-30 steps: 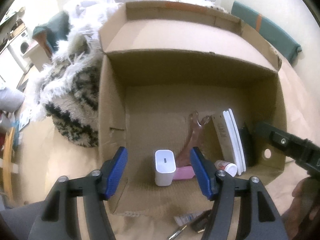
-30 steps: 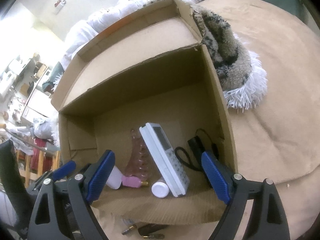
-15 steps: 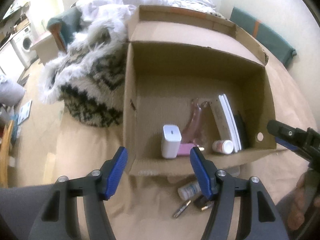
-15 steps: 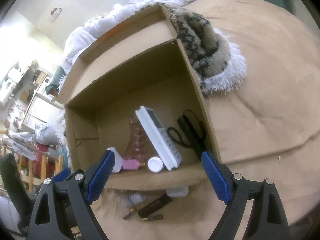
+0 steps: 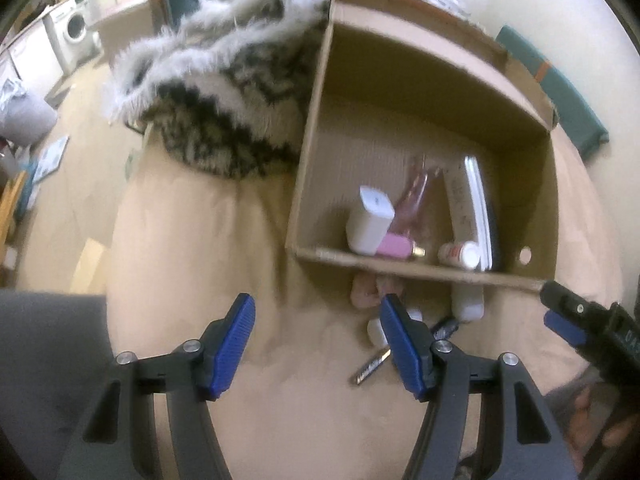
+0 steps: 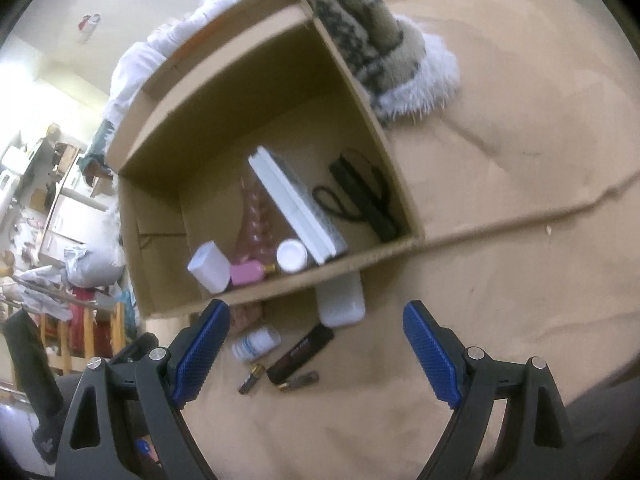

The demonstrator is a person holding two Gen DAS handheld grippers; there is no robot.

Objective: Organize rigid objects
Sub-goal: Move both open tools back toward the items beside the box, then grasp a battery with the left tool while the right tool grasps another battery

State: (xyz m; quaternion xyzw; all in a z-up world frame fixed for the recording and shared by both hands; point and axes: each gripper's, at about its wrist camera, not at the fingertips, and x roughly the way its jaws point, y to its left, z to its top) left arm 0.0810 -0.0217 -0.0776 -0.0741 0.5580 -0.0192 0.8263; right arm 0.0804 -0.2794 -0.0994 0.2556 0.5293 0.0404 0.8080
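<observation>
In the right wrist view, the left gripper sits at lower left, fingers apart on nothing. The cardboard box fills the centre; a small bottle, batteries and a lighter lie below it, between the right gripper's wide-apart, empty fingers.

Black tongs, blue ribbed pads, silver screws

One cardboard box holds six things: one white charger block, one pink bottle, one clear pink piece, one white-capped bottle, one white remote, one pair of black scissors. At the box's six o'clock lie one white case, one small labelled bottle, one black lighter and two batteries.
</observation>
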